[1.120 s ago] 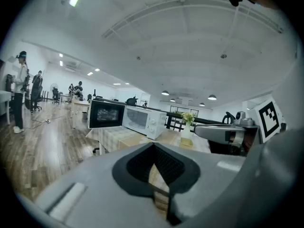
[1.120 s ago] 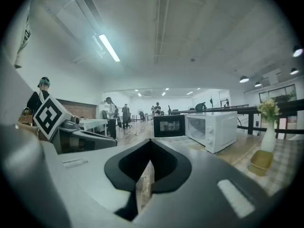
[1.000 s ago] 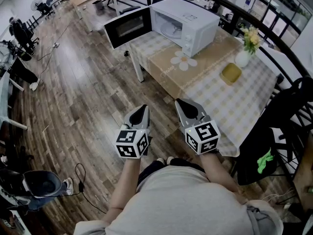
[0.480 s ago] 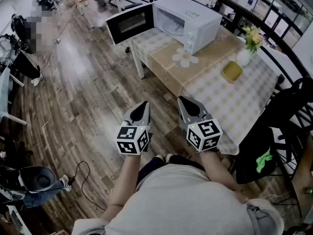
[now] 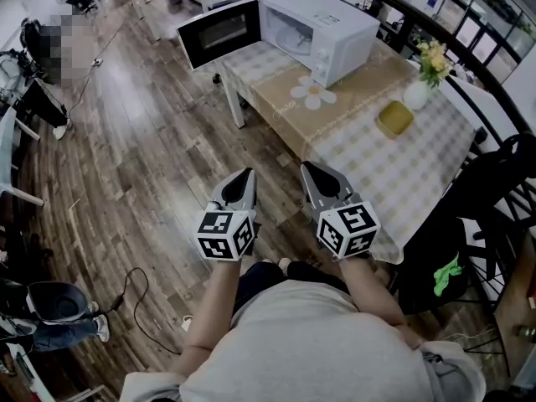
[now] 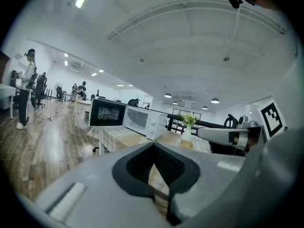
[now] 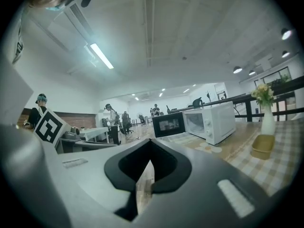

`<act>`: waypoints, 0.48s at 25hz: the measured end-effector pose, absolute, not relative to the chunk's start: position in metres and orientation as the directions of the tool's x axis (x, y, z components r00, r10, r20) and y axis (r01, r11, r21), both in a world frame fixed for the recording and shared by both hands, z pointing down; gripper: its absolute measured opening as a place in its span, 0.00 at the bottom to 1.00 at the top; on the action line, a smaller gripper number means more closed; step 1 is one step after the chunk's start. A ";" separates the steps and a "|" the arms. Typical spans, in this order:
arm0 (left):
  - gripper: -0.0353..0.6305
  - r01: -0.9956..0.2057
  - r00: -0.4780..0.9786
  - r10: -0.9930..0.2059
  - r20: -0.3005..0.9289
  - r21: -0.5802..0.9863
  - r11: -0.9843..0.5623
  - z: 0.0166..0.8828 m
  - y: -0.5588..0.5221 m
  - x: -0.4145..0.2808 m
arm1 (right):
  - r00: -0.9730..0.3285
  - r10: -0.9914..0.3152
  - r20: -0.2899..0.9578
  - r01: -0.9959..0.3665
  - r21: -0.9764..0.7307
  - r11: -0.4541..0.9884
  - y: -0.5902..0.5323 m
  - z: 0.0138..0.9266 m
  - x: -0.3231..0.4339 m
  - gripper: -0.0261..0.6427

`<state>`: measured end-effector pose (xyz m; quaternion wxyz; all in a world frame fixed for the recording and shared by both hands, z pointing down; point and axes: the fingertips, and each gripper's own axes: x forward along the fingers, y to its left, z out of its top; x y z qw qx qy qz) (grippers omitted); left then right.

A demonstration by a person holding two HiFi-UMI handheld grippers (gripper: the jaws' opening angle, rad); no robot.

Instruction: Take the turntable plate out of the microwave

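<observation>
Your left hand-held gripper [image 5: 245, 175] and your right hand-held gripper [image 5: 309, 168] both have the jaws closed together at the tips, and nothing is between them. They are side by side, close to your body. The bench [image 5: 381, 170] begins just ahead of the right one. The microwave [image 5: 327, 25] stands well ahead of both, with its door [image 5: 216, 33] open to the left. The turntable plate [image 5: 290, 42] lies inside it.
</observation>
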<state>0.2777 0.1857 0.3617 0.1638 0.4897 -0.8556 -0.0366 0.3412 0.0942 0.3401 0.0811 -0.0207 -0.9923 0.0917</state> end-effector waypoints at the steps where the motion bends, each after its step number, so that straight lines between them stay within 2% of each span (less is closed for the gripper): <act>1: 0.06 -0.825 -0.468 -0.849 0.247 0.223 0.519 0.363 0.184 0.279 | -0.985 0.059 0.160 0.028 -0.186 0.982 0.093 0.342 0.343 0.06; 12: 0.06 -0.813 -0.467 -0.841 0.275 0.242 0.530 0.379 0.170 0.270 | -0.978 0.080 0.194 0.039 -0.207 0.978 0.084 0.363 0.330 0.06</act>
